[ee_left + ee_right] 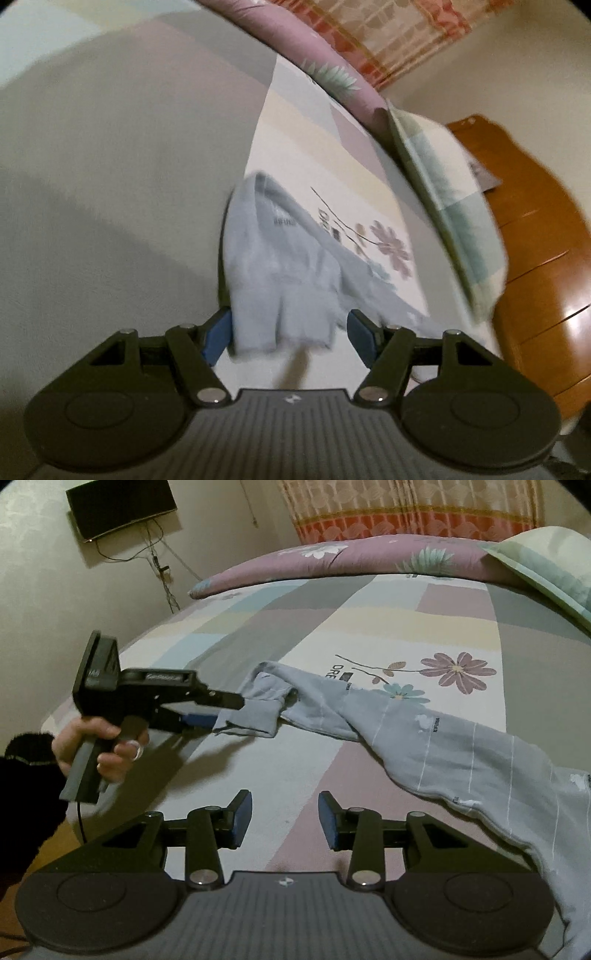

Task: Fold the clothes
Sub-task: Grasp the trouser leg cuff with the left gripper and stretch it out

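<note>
Grey-blue garment (424, 738) lies crumpled on the bed (369, 627); the left gripper (229, 710) reaches its cuff with jaws apart, the right gripper (284, 819) hovers with jaws apart too; closing on the cuff seems next.

Left gripper (229, 712) held sideways in left hand (99, 746), hand wrapped round the grip, dark fuzzy sleeve (26, 775) at the wrist. Its jaws stand wide apart in the left wrist view, blue pads (218, 338) spread. Right gripper (285, 821) points forward, level, jaws parted, nothing between the pads. Right hand out of view.
</note>
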`<state>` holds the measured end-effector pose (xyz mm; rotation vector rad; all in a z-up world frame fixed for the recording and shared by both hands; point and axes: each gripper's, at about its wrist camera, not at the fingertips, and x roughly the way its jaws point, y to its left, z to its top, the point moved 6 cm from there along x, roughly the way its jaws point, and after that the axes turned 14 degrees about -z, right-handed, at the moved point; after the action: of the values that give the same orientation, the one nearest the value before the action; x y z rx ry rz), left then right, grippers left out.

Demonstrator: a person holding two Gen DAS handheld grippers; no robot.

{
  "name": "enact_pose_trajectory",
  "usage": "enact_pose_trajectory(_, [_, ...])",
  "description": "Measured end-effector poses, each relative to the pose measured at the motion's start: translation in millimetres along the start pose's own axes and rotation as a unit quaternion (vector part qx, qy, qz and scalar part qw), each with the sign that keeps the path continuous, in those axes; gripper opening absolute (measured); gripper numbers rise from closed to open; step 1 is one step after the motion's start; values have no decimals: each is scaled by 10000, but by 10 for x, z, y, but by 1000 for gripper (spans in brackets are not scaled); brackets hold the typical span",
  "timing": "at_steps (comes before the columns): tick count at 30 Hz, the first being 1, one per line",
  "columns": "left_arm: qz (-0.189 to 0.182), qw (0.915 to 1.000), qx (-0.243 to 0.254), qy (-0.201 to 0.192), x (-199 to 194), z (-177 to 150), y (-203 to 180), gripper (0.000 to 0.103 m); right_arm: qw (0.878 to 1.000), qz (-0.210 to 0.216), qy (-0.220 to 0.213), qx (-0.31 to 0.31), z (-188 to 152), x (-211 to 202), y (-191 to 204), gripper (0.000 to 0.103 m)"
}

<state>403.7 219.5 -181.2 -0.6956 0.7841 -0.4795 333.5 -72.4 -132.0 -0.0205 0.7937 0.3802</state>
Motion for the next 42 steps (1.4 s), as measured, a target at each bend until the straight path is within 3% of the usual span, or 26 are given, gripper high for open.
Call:
enact_pose_trajectory(7, [-33, 9994, -322, -109, 22, -67, 53, 63, 9999, -5, 50, 103, -85, -45, -29, 47])
enact_pose_trajectory(8, [-37, 9992, -368, -125, 25, -76, 60, 58, 9999, -25, 58, 143, -91, -48, -39, 47])
enact_pose_trajectory(10, [-47, 9988, -459, -156, 31, -95, 75, 16, 9998, -57, 35, 176, -91, -80, -57, 47])
enact_pose_trajectory(12, [-53, 9984, -532, -174, 30, -106, 90, 8, 9998, -133, 2, 132, -84, -105, -76, 47])
enact_pose_trajectory(16, [301, 9994, -136, -62, -77, 98, 69, 8, 9996, -286, -64, 44, -71, -155, -114, 47])
enact_pose_trajectory(19, [783, 9961, 398, -43, -192, 368, 49, 7, 9992, -383, -115, -9, -56, -190, -141, 47])
enact_pose_trajectory(25, [1863, 9718, 1444, 60, -348, 909, 49, 7, 9986, -488, -177, -29, -14, -204, -197, 47])
enact_pose_trajectory(29, [2317, 9547, 1859, 177, -369, 1170, 83, 7, 9983, -546, -182, -31, 3, -196, -237, 47])
enact_pose_trajectory(37, [2873, 9231, 2522, 408, -50, 1499, 38, 7, 9971, -739, -196, 10, 8, -212, -375, 47])
enact_pose_trajectory(40, [2939, 9173, 2658, 380, 141, 1657, -20, 8, 9964, -830, -179, 56, 1, -212, -436, 47])
enact_pose_trajectory(41, [2949, 9158, 2701, 363, 203, 1699, -40, 9, 9961, -862, -169, 75, -3, -210, -456, 47])
enact_pose_trajectory(42, [2959, 9143, 2744, 347, 264, 1740, -60, 18, 9959, -887, -153, 87, -11, -208, -474, 47])
